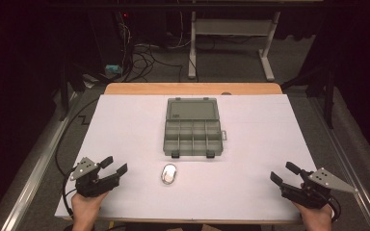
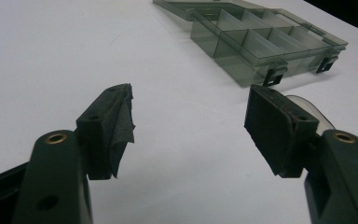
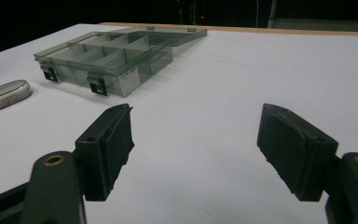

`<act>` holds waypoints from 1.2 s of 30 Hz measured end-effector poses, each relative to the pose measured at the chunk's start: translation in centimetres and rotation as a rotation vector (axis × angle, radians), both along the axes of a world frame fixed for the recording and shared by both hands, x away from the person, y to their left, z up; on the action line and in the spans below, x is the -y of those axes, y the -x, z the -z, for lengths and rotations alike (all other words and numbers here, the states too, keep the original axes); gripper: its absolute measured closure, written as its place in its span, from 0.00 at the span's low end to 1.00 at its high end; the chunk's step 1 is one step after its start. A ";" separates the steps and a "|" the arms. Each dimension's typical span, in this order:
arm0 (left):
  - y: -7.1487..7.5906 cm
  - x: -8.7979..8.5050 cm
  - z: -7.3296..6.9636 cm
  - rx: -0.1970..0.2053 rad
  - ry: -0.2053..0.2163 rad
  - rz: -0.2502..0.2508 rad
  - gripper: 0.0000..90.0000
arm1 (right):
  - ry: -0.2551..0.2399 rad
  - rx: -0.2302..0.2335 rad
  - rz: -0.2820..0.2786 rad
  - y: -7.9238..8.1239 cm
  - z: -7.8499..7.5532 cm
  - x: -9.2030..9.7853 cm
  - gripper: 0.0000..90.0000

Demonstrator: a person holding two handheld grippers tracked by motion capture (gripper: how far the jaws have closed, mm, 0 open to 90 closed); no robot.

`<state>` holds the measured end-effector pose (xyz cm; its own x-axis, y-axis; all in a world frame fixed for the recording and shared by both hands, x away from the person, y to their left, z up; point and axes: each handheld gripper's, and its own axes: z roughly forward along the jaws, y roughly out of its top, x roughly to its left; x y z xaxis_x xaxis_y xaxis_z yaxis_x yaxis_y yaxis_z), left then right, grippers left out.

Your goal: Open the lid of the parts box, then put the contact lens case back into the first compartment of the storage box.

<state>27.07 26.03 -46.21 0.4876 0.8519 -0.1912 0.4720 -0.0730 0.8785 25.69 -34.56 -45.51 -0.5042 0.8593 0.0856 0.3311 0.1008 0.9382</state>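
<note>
A grey see-through compartment box (image 1: 192,127) lies open in the middle of the white table, lid folded back, its several cells empty as far as I can see. The box (image 2: 261,44) also appears in the left gripper view, and the box (image 3: 107,58) in the right gripper view. A small oval silver tin (image 1: 168,173) lies in front of it; the tin (image 3: 5,94) sits at the far left of the right gripper view. My left gripper (image 1: 114,166) rests near the front left, open and empty. My right gripper (image 1: 283,173) sits near the front right, open and empty.
The white sheet (image 1: 125,125) covers a wooden table whose bare edge (image 1: 192,88) shows at the back. Cables and a desk frame (image 1: 265,53) stand on the dark floor beyond. A cable (image 1: 62,139) trails off the table's left side.
</note>
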 end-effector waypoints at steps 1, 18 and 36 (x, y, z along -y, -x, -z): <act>0.0 0.0 0.1 -0.001 0.003 0.000 0.36 | 0.001 0.000 0.002 0.1 0.1 0.0 0.30; 0.3 0.2 0.4 -0.005 0.025 0.015 0.36 | 0.007 0.012 0.014 0.4 0.3 0.3 0.30; 0.5 1.0 -0.1 0.023 0.023 0.028 0.37 | 0.005 0.014 0.008 0.4 0.3 0.2 0.30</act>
<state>26.62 25.00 -46.13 0.5160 0.8332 -0.1987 0.4496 -0.0661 0.8908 25.25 -34.78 -45.82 -0.4988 0.8636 0.0736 0.3182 0.1035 0.9424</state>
